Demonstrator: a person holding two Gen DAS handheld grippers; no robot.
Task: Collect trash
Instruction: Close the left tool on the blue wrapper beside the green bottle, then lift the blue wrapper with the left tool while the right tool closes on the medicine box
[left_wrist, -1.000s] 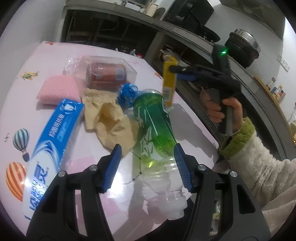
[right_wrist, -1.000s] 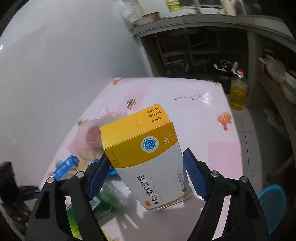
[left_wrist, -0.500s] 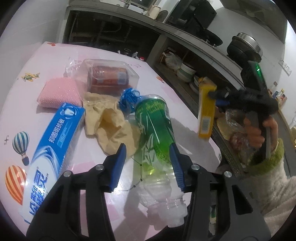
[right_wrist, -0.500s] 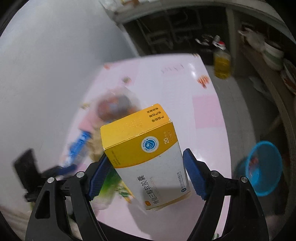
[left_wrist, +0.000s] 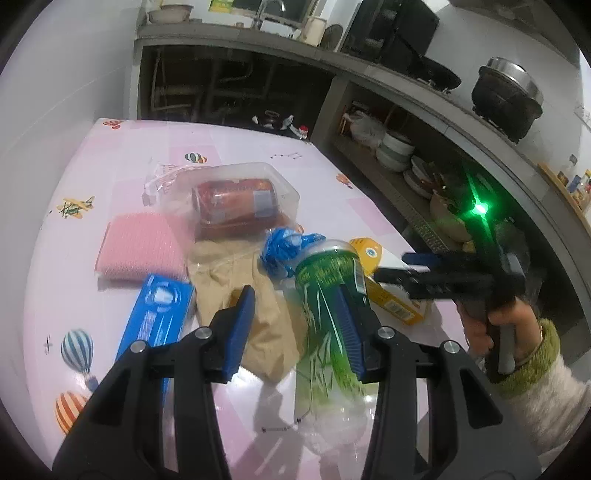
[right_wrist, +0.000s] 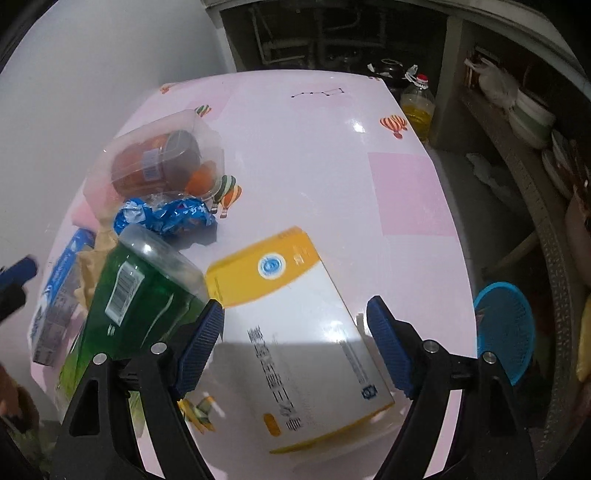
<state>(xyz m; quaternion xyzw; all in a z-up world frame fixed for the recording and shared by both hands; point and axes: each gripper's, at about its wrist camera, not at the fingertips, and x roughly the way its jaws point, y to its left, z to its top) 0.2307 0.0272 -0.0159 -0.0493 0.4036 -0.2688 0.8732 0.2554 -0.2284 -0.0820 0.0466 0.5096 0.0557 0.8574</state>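
On a pink counter (left_wrist: 258, 147), trash awaits collection.
Left gripper (left_wrist: 295, 325) fingers pinch the green bottle (left_wrist: 325, 295); right gripper (right_wrist: 295, 339) fingers spread around the yellow box (right_wrist: 295, 317), which may slide off the near edge.

Pink surface (left_wrist: 258, 147) with balloon prints: clear tub (left_wrist: 236, 199), pink cloth (left_wrist: 140, 247), blue box (left_wrist: 155, 321), tan paper (left_wrist: 255, 314), blue wrapper (left_wrist: 284, 251), yellow-white box (right_wrist: 303, 332).

left gripper (left_wrist: 295, 328) | jaws partly apart; right gripper (right_wrist: 295, 343) | jaws wide, pointing steeply down
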